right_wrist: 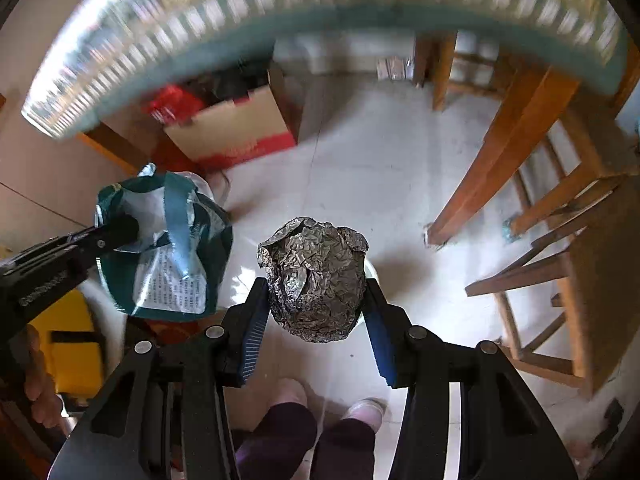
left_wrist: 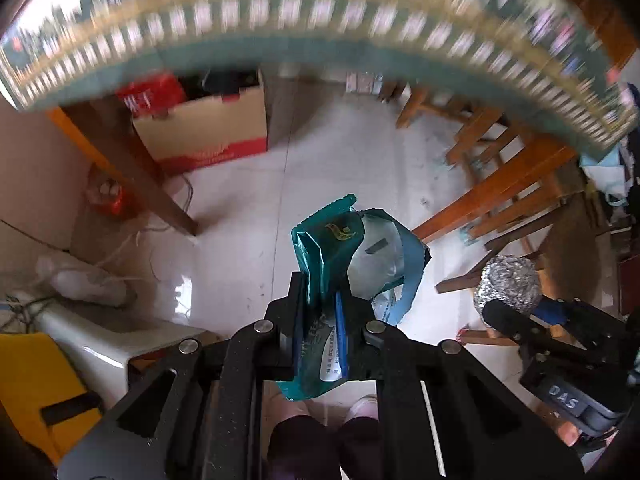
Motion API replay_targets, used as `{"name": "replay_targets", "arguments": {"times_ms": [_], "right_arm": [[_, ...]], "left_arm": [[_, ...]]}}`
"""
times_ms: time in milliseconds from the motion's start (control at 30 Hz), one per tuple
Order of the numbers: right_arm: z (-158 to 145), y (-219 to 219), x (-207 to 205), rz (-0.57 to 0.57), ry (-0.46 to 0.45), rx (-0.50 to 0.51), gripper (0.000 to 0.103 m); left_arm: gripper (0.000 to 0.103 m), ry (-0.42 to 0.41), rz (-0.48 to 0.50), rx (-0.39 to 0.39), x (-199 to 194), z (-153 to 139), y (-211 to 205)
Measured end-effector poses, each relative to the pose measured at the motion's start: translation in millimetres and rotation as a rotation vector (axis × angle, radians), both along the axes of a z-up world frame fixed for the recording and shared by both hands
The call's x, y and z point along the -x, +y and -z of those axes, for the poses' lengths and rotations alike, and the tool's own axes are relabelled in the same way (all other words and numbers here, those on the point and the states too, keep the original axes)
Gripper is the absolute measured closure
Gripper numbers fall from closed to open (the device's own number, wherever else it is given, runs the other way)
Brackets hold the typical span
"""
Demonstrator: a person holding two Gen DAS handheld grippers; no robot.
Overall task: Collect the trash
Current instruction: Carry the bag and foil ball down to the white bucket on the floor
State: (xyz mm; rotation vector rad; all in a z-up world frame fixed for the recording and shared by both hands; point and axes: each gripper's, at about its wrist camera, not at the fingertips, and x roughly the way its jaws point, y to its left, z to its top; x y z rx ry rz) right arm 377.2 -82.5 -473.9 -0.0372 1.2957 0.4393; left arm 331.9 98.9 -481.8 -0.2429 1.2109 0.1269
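Left wrist view shows the left gripper clamped on a torn teal snack wrapper, its fingers drawn in narrow so the flattened foil is pinched between the pads; the wrapper's open, silver-lined mouth stands up beyond the fingertips and its lower end hangs back behind them toward the camera. In the right wrist view the right gripper holds a crumpled ball of aluminium foil, the fingers about half open and pressed against the ball's two sides, with most of the ball bulging out past the fingertips.

Both pieces of trash are off any surface and carried in the air over the pale tiled floor, with the patterned edge of the table arching above and ahead of the fingers. I judge the picking-up part done for these two items. What is left is dropping them somewhere: no bin is clearly identifiable, though a white rounded rim peeks out just behind the foil ball below the right fingers, and I cannot tell whether it is a bin. Whether more trash remains on the table cannot be told, since its top is blurred.
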Motion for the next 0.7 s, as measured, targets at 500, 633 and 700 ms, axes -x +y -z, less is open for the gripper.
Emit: {"name": "replay_targets", "arguments": {"times_ms": [500,633,700], "right_arm": [[151,8,-16,-0.002,0.141,-0.024,0.048],[154,2,-16,0.014,0.144,-0.011,0.048],[157,-1,-16,0.021,0.138,0.002,0.048]], "left_arm": [[0.090,0.110,-0.032,0.016,-10,161,3],[0.090,0.131,-0.023,0.042,-18,184,-3],[0.090,0.142,-0.015,0.061,-24,197,-7]]}}
